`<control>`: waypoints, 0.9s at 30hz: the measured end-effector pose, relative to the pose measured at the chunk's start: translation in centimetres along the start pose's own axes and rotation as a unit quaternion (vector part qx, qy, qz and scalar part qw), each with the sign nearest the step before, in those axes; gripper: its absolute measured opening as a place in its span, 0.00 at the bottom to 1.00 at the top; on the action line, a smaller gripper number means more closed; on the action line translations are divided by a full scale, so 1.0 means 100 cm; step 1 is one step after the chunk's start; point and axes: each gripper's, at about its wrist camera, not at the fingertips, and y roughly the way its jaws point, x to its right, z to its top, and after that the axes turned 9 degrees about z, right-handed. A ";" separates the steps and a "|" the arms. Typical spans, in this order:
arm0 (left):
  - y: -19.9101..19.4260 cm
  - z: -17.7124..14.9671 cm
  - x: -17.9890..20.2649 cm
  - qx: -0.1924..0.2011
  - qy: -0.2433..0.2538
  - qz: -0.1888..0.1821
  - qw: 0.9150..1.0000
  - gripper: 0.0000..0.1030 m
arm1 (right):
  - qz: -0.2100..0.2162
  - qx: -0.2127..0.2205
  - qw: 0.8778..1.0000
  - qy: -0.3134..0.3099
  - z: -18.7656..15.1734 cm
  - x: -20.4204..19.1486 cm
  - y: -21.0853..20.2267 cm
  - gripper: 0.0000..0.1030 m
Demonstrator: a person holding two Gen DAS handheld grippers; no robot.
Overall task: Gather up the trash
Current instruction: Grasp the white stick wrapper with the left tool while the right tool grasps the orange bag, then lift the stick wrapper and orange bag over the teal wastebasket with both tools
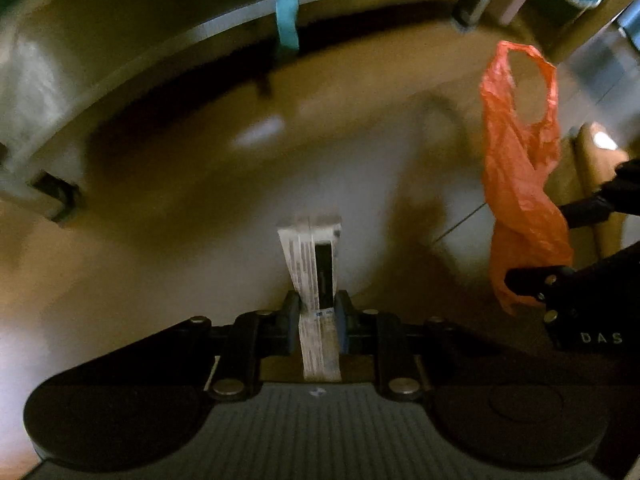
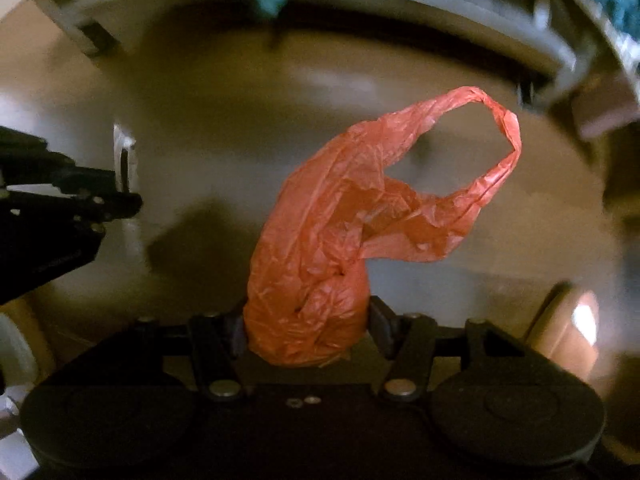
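Note:
My left gripper (image 1: 318, 312) is shut on a small white printed carton (image 1: 314, 264) that stands up between its fingers above the floor. My right gripper (image 2: 306, 320) is shut on a crumpled orange plastic bag (image 2: 340, 240), whose handle loop hangs out to the upper right. In the left wrist view the same orange bag (image 1: 520, 176) hangs at the right, held by the right gripper (image 1: 532, 280). In the right wrist view the left gripper (image 2: 120, 200) shows at the left edge with the carton (image 2: 122, 160) edge-on.
A shiny tan floor (image 1: 200, 208) lies below both grippers. A metal furniture frame (image 1: 132, 64) with feet curves across the top, with a teal strap (image 1: 287, 16) hanging from it. A cardboard tube (image 1: 596, 184) lies at the right.

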 end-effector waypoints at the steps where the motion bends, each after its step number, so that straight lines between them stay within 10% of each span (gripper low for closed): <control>1: -0.012 0.003 -0.003 0.008 -0.003 -0.002 1.000 0.16 | 0.001 0.012 1.000 -0.008 0.000 -0.004 -0.012 0.56; 14: -0.205 0.011 -0.029 0.141 -0.066 0.027 0.987 0.16 | 0.012 0.145 0.986 -0.077 0.002 -0.027 -0.203 0.55; 27: -0.383 -0.007 -0.008 0.299 -0.126 0.069 0.943 0.16 | 0.014 0.268 0.949 -0.164 -0.011 -0.034 -0.367 0.55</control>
